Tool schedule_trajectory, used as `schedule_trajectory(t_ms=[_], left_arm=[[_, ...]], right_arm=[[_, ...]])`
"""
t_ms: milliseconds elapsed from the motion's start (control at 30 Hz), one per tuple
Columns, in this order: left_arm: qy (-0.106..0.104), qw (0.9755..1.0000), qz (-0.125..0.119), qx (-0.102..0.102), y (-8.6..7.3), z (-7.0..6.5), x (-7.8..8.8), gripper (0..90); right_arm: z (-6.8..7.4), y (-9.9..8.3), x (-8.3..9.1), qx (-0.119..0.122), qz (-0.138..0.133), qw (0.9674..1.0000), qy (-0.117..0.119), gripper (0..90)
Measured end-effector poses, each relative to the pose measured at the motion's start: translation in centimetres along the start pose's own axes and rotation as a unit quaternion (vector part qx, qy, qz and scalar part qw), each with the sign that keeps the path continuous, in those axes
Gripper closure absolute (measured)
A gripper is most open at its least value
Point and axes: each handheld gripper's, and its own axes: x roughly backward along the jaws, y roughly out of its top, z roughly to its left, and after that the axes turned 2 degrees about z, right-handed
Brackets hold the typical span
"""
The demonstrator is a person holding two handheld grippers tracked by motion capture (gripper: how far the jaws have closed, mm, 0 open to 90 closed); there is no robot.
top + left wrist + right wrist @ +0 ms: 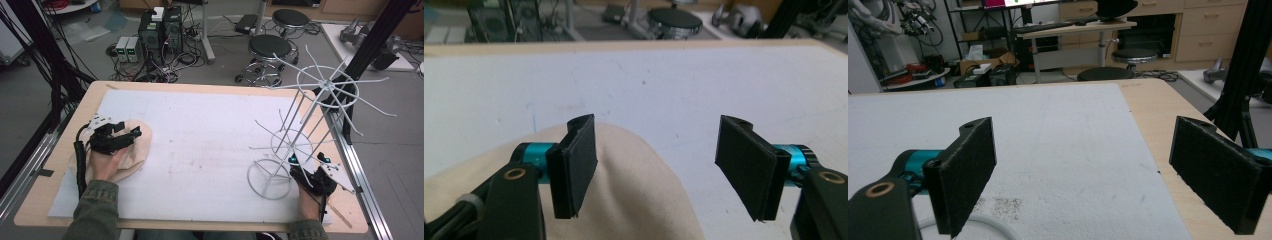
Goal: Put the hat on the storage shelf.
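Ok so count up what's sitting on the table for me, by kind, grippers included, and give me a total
Beige cloth: 1
White wire rack: 1
White mat: 1
Handheld grippers: 2, the left gripper over the cloth with jaws open, the right gripper by the rack's base ring with jaws open
Total: 5

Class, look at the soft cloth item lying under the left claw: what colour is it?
The cloth is a plain pale cream-beige, without pattern; the left gripper view shows it best.
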Motion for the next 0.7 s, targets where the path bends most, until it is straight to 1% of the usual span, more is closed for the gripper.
schedule_trajectory(t_ms=[33, 67, 133, 167, 267, 333, 367, 467, 500, 533, 567, 600, 633, 667, 700], left_arm=[[0.0, 1.0, 0.0, 0.0, 0.0, 0.0, 0.0, 33.0], [-0.003, 0.9998, 0.017, 0.001, 0.2, -0.3, -0.6, 33.2], [0.0, 0.9995, 0.032, 0.001, 0.2, -0.5, -1.0, 33.6], [0.005, 0.9992, 0.039, 0.002, 0.2, -0.6, -1.1, 33.6], [0.017, 0.9982, 0.057, 0.012, 0.2, -0.2, -1.0, 34.3], [0.022, 0.9977, 0.063, 0.015, 0.2, 0.0, -0.8, 34.3], [0.024, 0.9974, 0.065, 0.02, 0.3, 0.1, -0.7, 34.3], [0.018, 0.9962, 0.077, 0.038, 0.3, 0.3, -0.7, 34.6], [0.018, 0.9962, 0.077, 0.038, 0.3, 0.3, -0.7, 34.7], [0.014, 0.9945, 0.092, 0.048, 0.2, 0.4, -0.9, 35.3], [0.013, 0.9937, 0.098, 0.054, 0.2, 0.3, -1.1, 35.3], [0.013, 0.9937, 0.098, 0.054, 0.2, 0.3, -1.1, 35.7], [0.016, 0.9924, 0.109, 0.053, 0.1, 0.1, -1.4, 36.9], [0.013, 0.9919, 0.112, 0.057, 0.1, 0.0, -1.5, 37.6], [0.013, 0.9919, 0.112, 0.057, 0.1, 0.0, -1.5, 38.2]], right_arm=[[0.0, 0.0, 0.0, -0.001, 0.001, 1.0, 0.0, 10.5], [0.0, 0.0, 0.0, -0.002, 0.001, 1.0, 0.0, 10.5], [0.0, 0.0, 0.0, -0.002, -0.001, 1.0, -0.001, 10.5], [0.0, 0.0, 0.1, -0.003, -0.001, 1.0, -0.001, 10.5], [0.0, 0.0, 0.1, -0.002, -0.001, 1.0, -0.001, 10.5], [0.0, 0.0, 0.0, 0.0, -0.001, 1.0, -0.001, 10.5], [0.0, 0.0, 0.0, 0.0, -0.001, 1.0, 0.0, 10.5], [0.1, 0.0, 0.0, 0.0, 0.001, 1.0, -0.001, 10.5], [0.1, 0.0, 0.0, 0.001, 0.0, 1.0, 0.0, 10.5], [0.1, 0.0, 0.0, -0.001, 0.0, 1.0, 0.001, 10.5], [0.2, 0.0, 0.0, 0.0, -0.001, 1.0, 0.0, 10.5], [0.2, 0.0, 0.0, -0.001, 0.0, 1.0, 0.0, 10.5], [0.2, 0.0, 0.0, -0.001, 0.001, 1.0, 0.0, 10.5], [0.2, 0.0, 0.0, -0.001, 0.0, 1.0, 0.0, 10.5], [0.2, 0.0, 0.0, -0.001, -0.001, 1.0, 0.0, 10.5]])
